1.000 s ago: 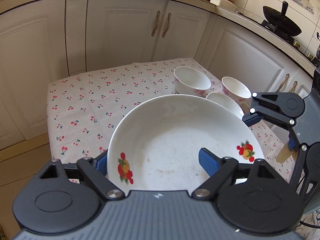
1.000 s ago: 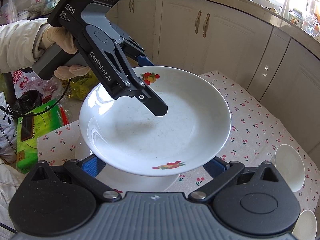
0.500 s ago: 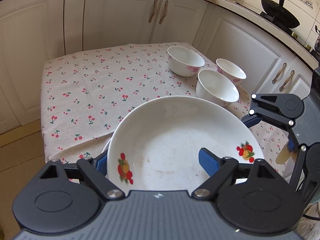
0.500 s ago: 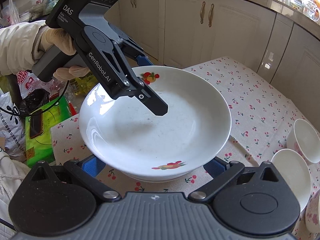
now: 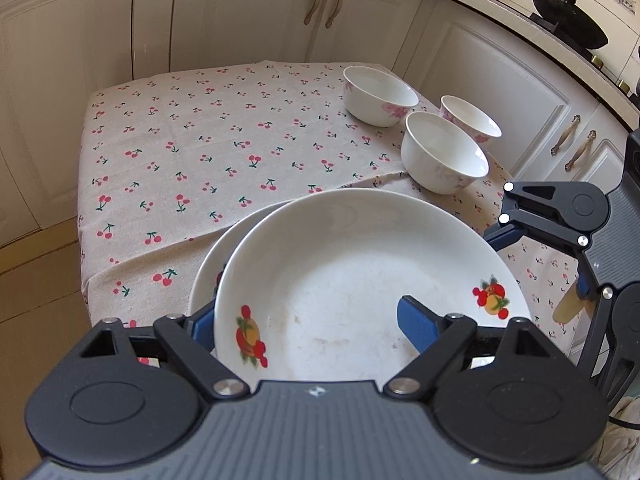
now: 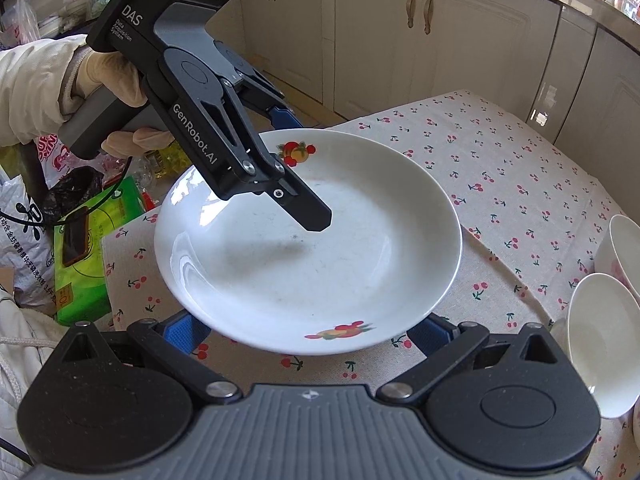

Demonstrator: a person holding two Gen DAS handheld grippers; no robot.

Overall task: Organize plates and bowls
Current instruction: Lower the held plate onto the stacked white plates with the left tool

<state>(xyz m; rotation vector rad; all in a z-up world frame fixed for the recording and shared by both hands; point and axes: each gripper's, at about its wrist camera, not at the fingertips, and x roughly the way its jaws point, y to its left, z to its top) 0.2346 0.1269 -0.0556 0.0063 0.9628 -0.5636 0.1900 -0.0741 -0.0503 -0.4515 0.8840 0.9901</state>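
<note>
A white deep plate with fruit prints [image 5: 360,280] [image 6: 308,248] is held in the air above the cherry-print table [image 5: 200,152]. My left gripper [image 5: 308,324] is shut on its near rim, one finger over the inside, one under it. My right gripper [image 6: 304,330] is open, its blue pads on either side below the plate's opposite rim. A second white plate [image 5: 218,248] lies on the table just under and left of the held one. Three white bowls [image 5: 444,152] [image 5: 380,94] [image 5: 472,118] stand at the table's far right.
White cabinets [image 5: 240,12] stand behind the table and a counter with a black wok [image 5: 568,20] at the right. On the floor past the table's left end are a green package [image 6: 80,248] and bags. Two bowls [image 6: 604,336] show at the right.
The held plate has come down and nearer to the table. The second plate on the table now shows under its left rim. Both grippers keep the same hold.
</note>
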